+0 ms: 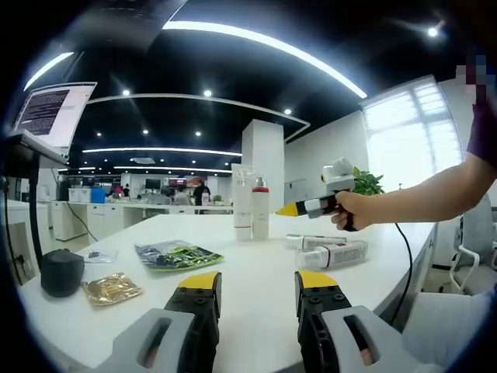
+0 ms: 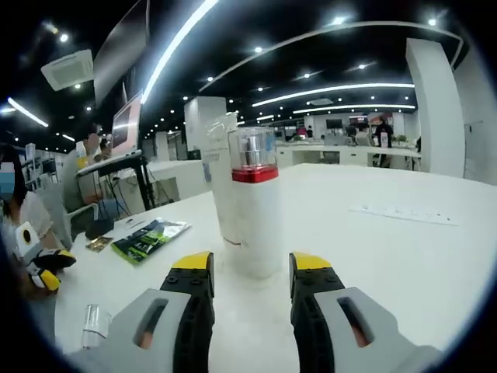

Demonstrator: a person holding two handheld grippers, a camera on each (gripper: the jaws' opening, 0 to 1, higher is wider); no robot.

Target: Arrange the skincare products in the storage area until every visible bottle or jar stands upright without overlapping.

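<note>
Two tall white bottles stand upright side by side on the white table [image 1: 256, 311]: one with a red band [image 1: 261, 210] and a paler one [image 1: 243, 203]. Two more bottles [image 1: 332, 254] lie on their sides to their right. My left gripper [image 1: 255, 294] is open and empty, well short of them. A hand holds my right gripper [image 1: 289, 209] in the air, with its yellow tips toward the upright pair. In the right gripper view the red-banded bottle [image 2: 252, 214] with its clear cap stands just beyond my open right gripper [image 2: 250, 278], untouched. The paler bottle [image 2: 220, 175] is behind it.
A green packet [image 1: 177, 255], a gold packet [image 1: 111, 289], a small clear packet [image 1: 97, 255] and a black rounded object [image 1: 62, 272] lie at the table's left. A small clear cap [image 2: 93, 326] lies near the edge. A monitor [image 1: 54, 113] stands at the left. A white strip [image 2: 400, 214] lies further across.
</note>
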